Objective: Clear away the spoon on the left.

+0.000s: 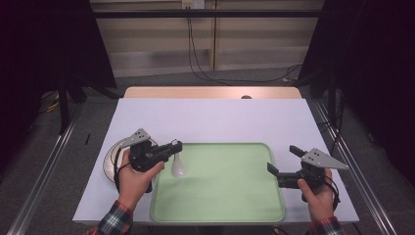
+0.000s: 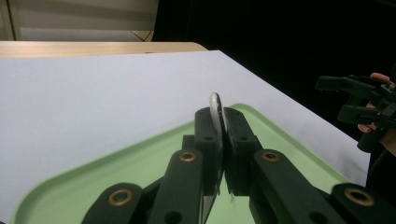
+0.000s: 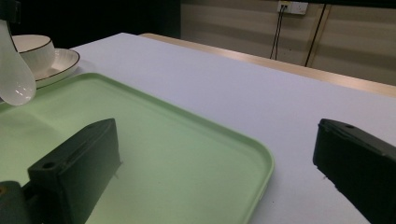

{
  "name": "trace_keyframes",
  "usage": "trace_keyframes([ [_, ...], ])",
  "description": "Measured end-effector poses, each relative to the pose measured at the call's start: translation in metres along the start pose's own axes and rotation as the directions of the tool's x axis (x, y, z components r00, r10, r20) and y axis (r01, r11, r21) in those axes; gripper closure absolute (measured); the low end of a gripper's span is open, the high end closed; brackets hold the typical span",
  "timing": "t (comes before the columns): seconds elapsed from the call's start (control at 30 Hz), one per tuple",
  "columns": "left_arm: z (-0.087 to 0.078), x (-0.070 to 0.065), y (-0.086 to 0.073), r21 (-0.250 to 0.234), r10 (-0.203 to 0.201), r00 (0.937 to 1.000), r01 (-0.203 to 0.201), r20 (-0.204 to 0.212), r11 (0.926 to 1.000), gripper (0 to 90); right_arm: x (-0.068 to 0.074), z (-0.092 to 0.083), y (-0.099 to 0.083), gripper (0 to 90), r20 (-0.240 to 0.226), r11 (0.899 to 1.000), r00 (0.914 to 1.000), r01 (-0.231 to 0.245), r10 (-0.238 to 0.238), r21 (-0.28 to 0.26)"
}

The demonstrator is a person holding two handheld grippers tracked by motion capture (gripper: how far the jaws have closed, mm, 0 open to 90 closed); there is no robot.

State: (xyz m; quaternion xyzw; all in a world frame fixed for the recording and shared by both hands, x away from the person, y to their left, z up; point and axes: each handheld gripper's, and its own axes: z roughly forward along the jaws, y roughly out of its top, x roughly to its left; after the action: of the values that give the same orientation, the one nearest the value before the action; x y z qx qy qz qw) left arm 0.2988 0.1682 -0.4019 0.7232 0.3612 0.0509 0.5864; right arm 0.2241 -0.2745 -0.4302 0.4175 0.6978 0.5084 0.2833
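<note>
Gripping a white spoon (image 1: 178,166) by its handle, the left gripper (image 1: 175,146) has its jaws closed tight on it, so the bowl hangs just below the jaw tips, over the near-left corner of the green tray (image 1: 235,205). The left hand (image 1: 134,177) comes in from the bottom edge with a plaid sleeve at the wrist and points the tool level toward the right, across the tray's left rim. The right gripper (image 1: 283,164) sits at the tray's right edge, held by the right hand (image 1: 315,193); its jaws stand wide apart with nothing between them and point left toward the tray.

From the left gripper view, the spoon's handle end (image 2: 215,103) pokes up between the two closed black jaws, with the tray beneath them and the right gripper (image 2: 343,98) well off to the side. The bowl of the spoon cannot be seen there; the right gripper view shows it (image 3: 16,77) hanging at the far left above the tray (image 3: 224,140). That same view makes out a white bowl (image 3: 32,49) sitting on a white plate (image 3: 63,60) just beyond the tray's far corner, whereas the high view shows the plate (image 1: 110,159) mostly hidden behind the left gripper.

Counted: one spoon, one tray, one bowl, one plate, two grippers, all on one white table (image 1: 215,120)
</note>
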Motion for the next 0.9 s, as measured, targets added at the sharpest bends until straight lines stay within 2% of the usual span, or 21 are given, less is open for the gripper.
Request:
trace_keyframes([
  [0.9, 0.004, -0.007, -0.028, 0.054, -0.036, 0.999, 0.035, 0.028, 0.998, 85.5, 0.001, 0.001, 0.0, 0.2, -0.004, 1.0, 1.0, 0.001, -0.001, 0.001],
])
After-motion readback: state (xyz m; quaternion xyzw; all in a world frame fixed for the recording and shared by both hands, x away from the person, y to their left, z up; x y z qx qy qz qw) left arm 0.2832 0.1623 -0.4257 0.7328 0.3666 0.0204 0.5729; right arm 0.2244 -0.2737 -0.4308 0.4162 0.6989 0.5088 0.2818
